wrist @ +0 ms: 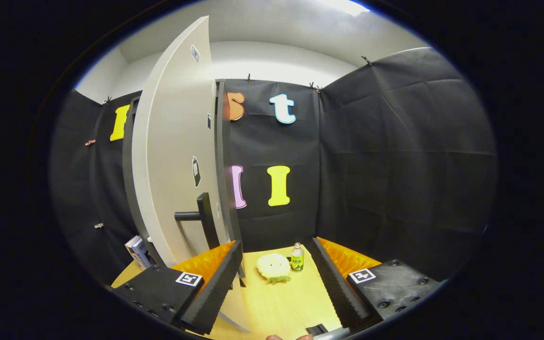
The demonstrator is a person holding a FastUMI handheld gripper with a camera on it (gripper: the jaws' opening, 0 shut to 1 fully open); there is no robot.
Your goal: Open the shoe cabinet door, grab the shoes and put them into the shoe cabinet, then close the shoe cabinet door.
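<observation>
Pale-grey, the shoe cabinet door (177, 156) stands swung out at eleven o'clock of our gripper (276, 278), its dark handle (201, 218) just above the left finger (215, 288). Our fingers are spread wide and hold nothing. We count one cream sponge-like object (273, 267) and one small bottle (297, 257) at twelve, beyond the tips, on the wooden table (281, 307); bare wood lies between the fingers.

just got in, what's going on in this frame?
A person is holding the gripper in front of the shoe cabinet, its fingers open with nothing between them. The cabinet door stands swung open, its dark handle just beyond the left finger. Ahead, between the fingers, a pale round thing and a small green-labelled bottle sit on the wooden surface. I can't spot any shoes.
</observation>
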